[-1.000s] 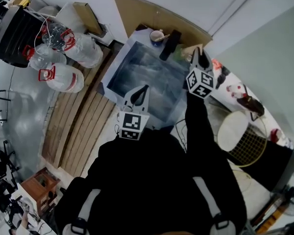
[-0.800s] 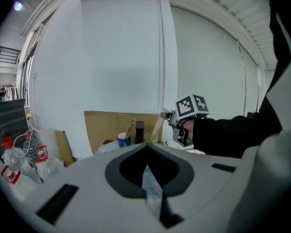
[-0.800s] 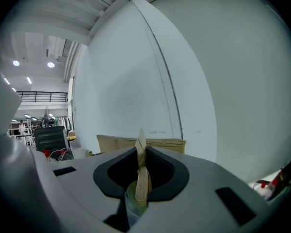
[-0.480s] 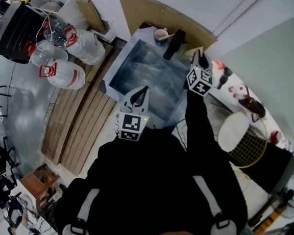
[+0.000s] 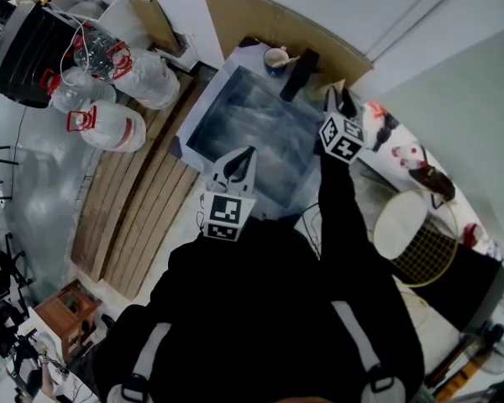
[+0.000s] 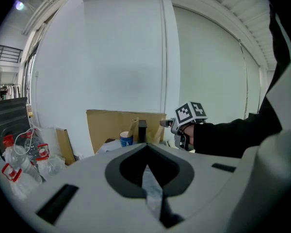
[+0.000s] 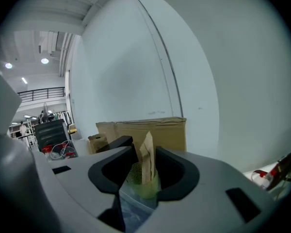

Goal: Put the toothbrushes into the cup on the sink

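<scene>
The steel sink (image 5: 250, 133) lies ahead of me. At its back edge stands a blue cup (image 5: 275, 59) (image 6: 126, 139) with a pale stick in it. A green cup (image 7: 144, 186) (image 5: 317, 89) at the back right corner holds a brown paper-wrapped toothbrush (image 7: 146, 161). My right gripper (image 5: 338, 92) (image 7: 144, 155) sits at that cup; its jaws have just been opening and stand apart on either side of the wrapped toothbrush, with no pad pressing on it. My left gripper (image 5: 249, 153) (image 6: 146, 152) hovers over the sink's near side, shut and empty.
A black block (image 5: 298, 72) stands between the two cups. A cardboard sheet (image 5: 269, 23) leans on the wall behind the sink. Water jugs (image 5: 109, 133) and wooden planks (image 5: 143, 200) are on the floor at left. A round mesh stool (image 5: 413, 225) stands at right.
The right gripper has dipped a little toward the green cup and its jaws have spread apart. The left gripper has stayed where it was.
</scene>
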Demonstrator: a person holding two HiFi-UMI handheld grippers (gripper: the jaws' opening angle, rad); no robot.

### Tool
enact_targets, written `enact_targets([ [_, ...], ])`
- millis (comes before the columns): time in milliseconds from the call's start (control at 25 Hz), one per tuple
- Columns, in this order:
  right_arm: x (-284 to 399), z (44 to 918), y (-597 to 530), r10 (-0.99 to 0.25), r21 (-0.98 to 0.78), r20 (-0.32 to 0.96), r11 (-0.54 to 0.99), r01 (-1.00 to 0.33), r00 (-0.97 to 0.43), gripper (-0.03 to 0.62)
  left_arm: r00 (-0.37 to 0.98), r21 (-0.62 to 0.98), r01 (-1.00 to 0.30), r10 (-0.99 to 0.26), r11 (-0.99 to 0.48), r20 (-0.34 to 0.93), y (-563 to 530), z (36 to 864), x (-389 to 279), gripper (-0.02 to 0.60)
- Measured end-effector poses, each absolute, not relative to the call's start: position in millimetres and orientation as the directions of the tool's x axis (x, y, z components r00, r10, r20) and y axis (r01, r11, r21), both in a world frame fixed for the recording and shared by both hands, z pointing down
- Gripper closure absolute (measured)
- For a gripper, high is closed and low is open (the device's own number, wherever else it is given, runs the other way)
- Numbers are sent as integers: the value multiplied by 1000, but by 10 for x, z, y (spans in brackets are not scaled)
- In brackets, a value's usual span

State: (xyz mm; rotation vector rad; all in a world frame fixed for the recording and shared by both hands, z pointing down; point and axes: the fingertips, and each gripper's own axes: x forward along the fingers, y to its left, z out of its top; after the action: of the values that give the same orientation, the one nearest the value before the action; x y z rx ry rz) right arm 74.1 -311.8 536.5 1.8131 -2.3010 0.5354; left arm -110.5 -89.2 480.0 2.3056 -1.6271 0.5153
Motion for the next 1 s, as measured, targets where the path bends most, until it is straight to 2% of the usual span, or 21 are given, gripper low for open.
enact_targets([
  [400, 783, 5272, -2947, -902, -196, 322, 232, -953, -286, 456, 319, 21, -940, -857, -340, 404, -861, 4723, -1034, 580],
  [800, 718, 4765, -2428, -893, -214, 233, 340, -916, -386, 459, 348, 68, -936, -876, -345, 333, -812, 4545, -957, 580],
  [1000, 696, 4573, -2126, -886, -182, 186, 393, -901, -425, 519, 343, 58, -938, -889, -342, 303, -837, 4466, -930, 580],
])
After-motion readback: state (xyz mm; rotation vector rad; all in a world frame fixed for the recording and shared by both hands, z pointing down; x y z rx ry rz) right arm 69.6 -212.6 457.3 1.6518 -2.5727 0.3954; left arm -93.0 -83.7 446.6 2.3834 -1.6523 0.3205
